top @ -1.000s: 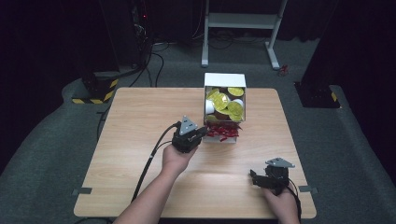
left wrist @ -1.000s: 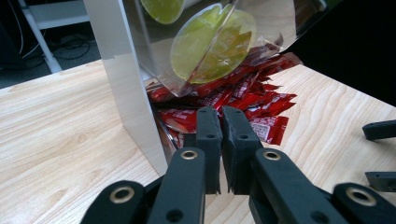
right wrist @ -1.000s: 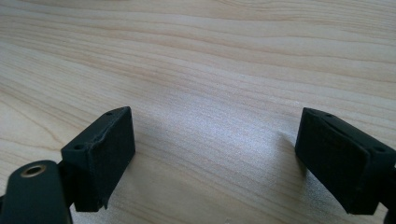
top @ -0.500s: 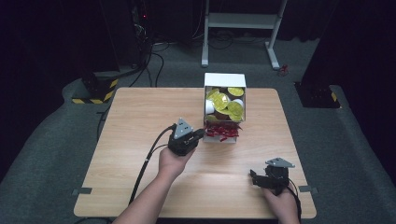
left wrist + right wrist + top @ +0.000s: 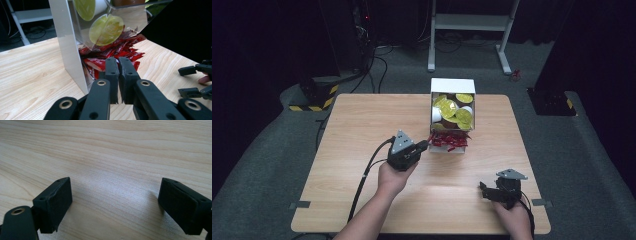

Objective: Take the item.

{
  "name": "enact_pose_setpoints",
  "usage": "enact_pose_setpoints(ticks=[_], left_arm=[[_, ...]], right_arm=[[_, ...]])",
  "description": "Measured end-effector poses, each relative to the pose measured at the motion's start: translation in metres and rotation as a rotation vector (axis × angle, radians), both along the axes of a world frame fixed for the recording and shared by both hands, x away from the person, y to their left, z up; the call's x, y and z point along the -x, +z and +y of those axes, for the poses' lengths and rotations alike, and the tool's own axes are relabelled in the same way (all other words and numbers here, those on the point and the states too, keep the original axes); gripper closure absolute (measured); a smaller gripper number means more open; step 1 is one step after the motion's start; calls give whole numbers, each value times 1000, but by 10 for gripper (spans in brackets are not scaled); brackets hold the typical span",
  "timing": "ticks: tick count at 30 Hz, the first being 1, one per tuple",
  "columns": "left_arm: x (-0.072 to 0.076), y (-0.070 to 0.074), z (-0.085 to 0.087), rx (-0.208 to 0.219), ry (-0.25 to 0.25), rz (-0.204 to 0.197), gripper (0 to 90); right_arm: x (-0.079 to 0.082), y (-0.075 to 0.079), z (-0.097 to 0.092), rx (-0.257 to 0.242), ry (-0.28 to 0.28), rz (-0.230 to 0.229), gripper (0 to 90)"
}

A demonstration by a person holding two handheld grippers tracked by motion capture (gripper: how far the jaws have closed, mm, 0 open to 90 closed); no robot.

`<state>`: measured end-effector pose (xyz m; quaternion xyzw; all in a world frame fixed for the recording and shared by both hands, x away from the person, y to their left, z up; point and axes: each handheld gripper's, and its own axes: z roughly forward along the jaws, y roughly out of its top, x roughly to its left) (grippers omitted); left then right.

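L gripper point(image 5: 117, 62) closed by red packets point(image 5: 110, 53) | R gripper point(image 5: 115, 202) wide apart

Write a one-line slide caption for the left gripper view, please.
Closed left tool pointing at red packets under a clear box on a wooden table.

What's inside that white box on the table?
The white box holds cups with yellow-green lids in its upper part and a pile of red packets spilling from its bottom opening. What lies under the top cups is covered.
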<state>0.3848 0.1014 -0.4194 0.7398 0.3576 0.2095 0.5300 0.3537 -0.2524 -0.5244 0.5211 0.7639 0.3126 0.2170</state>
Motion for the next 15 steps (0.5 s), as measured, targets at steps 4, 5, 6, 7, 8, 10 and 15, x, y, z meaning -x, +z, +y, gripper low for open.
enact_pose_setpoints(ticks=[4, 5, 6, 7, 8, 10, 15], left_arm=[[5, 3, 3, 14, -5, -13, 861], [6, 3, 3, 15, -6, -15, 862], [8, 4, 4, 14, -7, -18, 862], [9, 4, 4, 16, -7, -19, 862], [10, 4, 5, 16, -8, -24, 862], [10, 6, 7, 24, -8, -27, 863], [13, 11, 10, 52, -14, -33, 865]], right_arm=[[0, 0, 0, 0, 0, 0, 121], [0, 0, 0, 0, 0, 0, 121], [0, 0, 0, 0, 0, 0, 121], [0, 0, 0, 0, 0, 0, 121], [0, 0, 0, 0, 0, 0, 121], [0, 0, 0, 0, 0, 0, 121], [0, 0, 0, 0, 0, 0, 121]])
